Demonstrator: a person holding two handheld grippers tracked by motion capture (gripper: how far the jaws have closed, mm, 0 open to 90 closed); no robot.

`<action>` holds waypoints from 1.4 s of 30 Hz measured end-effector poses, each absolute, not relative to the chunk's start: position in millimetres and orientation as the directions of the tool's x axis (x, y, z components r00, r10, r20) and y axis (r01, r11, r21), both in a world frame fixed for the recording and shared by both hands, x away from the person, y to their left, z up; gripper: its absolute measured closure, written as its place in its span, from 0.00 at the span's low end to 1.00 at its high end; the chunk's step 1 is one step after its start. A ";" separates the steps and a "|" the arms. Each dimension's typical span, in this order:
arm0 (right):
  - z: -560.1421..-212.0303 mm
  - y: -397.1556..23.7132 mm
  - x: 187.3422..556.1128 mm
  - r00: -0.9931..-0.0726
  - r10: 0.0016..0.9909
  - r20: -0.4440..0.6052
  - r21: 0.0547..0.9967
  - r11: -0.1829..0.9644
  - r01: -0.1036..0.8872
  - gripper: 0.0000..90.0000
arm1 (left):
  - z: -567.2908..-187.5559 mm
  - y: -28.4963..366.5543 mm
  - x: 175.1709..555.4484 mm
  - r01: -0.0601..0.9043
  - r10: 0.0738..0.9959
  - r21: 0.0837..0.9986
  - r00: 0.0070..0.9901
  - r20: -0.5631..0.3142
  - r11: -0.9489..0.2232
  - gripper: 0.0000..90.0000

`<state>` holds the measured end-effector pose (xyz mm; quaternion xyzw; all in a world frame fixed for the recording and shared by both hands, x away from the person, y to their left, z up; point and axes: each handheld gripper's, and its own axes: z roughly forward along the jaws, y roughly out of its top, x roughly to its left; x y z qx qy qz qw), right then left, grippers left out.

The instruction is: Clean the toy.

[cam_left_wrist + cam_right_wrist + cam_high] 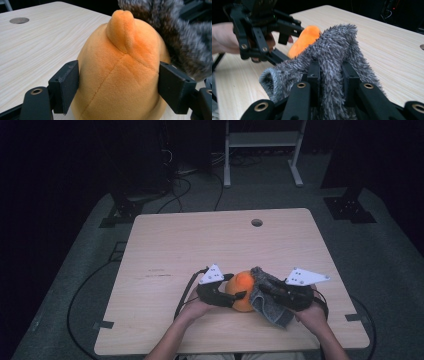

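Left gripper (239, 294) in the high view sits near the desk's (170, 245) front edge, a little right of its middle, held by the person's left hand (197, 307), with its jaws set on either side of an orange plush toy (242, 290). Beside it, the right gripper (265, 290) comes in from the right, held by the right hand (312, 315), and a grey furry cloth (270, 307) lies draped over its jaws and up against the toy's right flank; each gripper carries a pale three-cornered plate on top, and a round hole (257, 222) lies near the desk's far edge. From the left gripper view, the left gripper (118, 83) has its two black pads against the left and right sides of the orange plush toy (117, 75), which stands upright on the desk (37, 45) with a small rounded nub on top; the jaws are spread wide around the toy's body and touching it, though how firmly they press I cannot tell. The grey furry cloth (175, 32) hangs over the toy's upper right side, touching it. From the right gripper view, the right gripper (331, 75) has its jaws drawn close together, pinching a fold of the grey furry cloth (332, 50) that rises between them and spills over both sides. Beyond the cloth, the orange plush toy (305, 40) peeks out, touching the cloth, and the left gripper (284, 32) reaches toward it from the upper left, with the left hand (227, 37) behind it.
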<state>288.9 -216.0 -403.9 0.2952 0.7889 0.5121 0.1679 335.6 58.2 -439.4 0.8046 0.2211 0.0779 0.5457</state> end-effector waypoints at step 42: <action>-408.2 -243.6 306.2 -0.750 0.625 0.214 0.877 0.216 0.430 0.81 | -437.8 47.5 315.1 0.038 0.234 0.871 0.968 0.089 -0.490 0.21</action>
